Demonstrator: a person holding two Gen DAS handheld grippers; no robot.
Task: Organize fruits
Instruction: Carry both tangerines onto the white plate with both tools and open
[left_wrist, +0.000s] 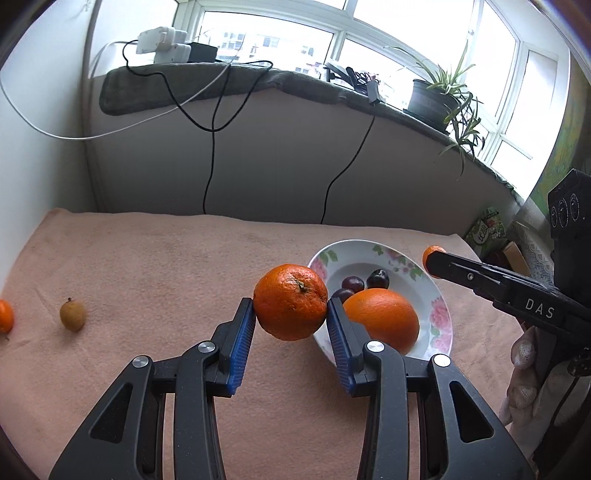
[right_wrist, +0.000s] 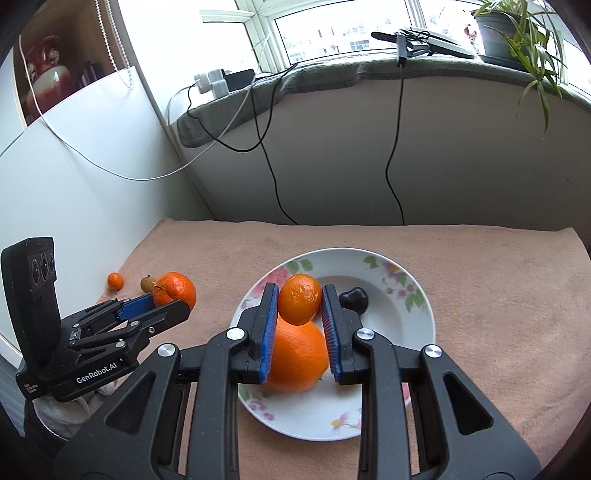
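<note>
The left gripper (left_wrist: 290, 314) holds a round orange mandarin with a small green stem (left_wrist: 290, 302) clamped between its blue ribbed fingers (left_wrist: 242, 343), lifted off the desk under a peach-pink towel cloth (left_wrist: 155, 266), just left of the white shallow plate with a pink floral rim (left_wrist: 441, 317). The right gripper (right_wrist: 299, 306) has its blue-padded fingers (right_wrist: 269, 332) pressed on a smaller orange mandarin (right_wrist: 299, 298), held over that plate directly above a large smooth orange (right_wrist: 297, 360) lying in it. Dark purple plums (left_wrist: 352, 283) sit in the plate's hollow beside the large orange. Far to the left on the cloth lie a small brownish-yellow loquat-like fruit (left_wrist: 72, 315) and, near it at the edge, a tiny orange kumquat-sized fruit (left_wrist: 5, 315), both well apart from the plate.
</note>
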